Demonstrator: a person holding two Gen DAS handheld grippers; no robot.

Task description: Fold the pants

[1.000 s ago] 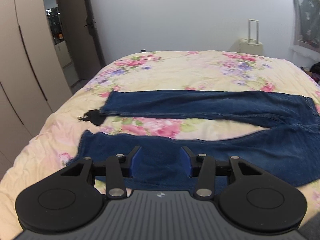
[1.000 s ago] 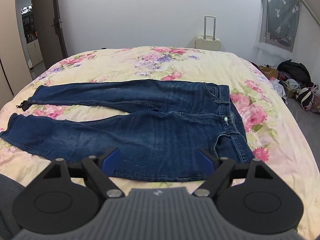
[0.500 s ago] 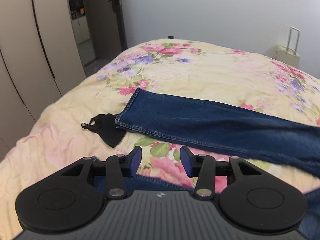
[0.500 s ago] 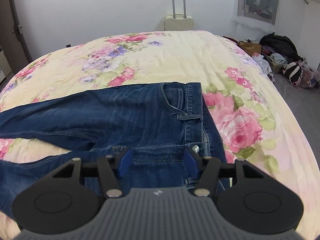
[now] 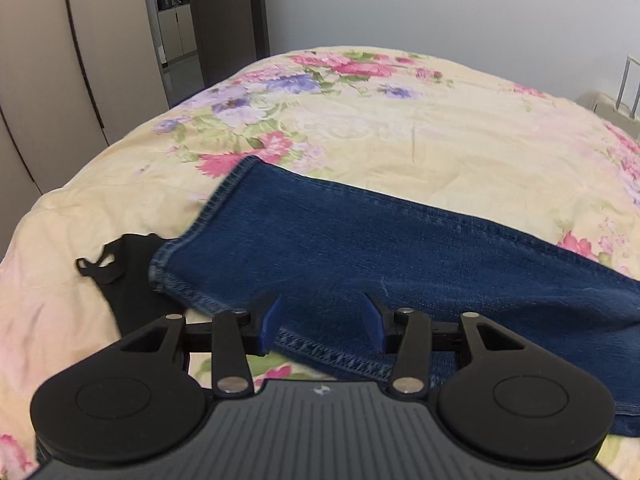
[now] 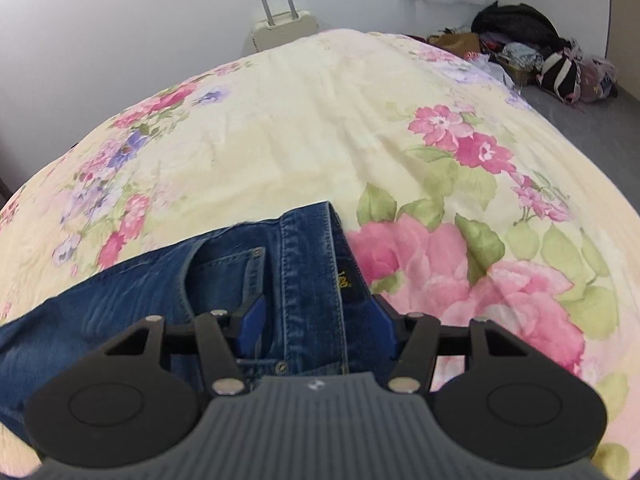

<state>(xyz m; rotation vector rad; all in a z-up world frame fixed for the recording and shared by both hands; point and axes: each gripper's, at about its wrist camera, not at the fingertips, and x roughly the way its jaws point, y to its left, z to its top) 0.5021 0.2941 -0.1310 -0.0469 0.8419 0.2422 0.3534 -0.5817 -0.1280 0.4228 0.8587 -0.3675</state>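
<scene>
Now both grippers, left (image 5: 322, 322) and right (image 6: 316, 326), hover with jaws parted, ungrasping, over the jeans (image 5: 400, 252).

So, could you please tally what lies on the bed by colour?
Blue: 1, the jeans
Black: 1, a small fabric item with a loop, partly under the jeans' hem
Total: 2 on the floral bedspread

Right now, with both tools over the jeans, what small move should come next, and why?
Probably lower both a little and close them. The left tool stands open over the leg near its hem, and the right tool straddles the waistband, pads not visibly pressing. The jeans lie flat on the bedspread, so nothing is gripped for folding yet.
</scene>
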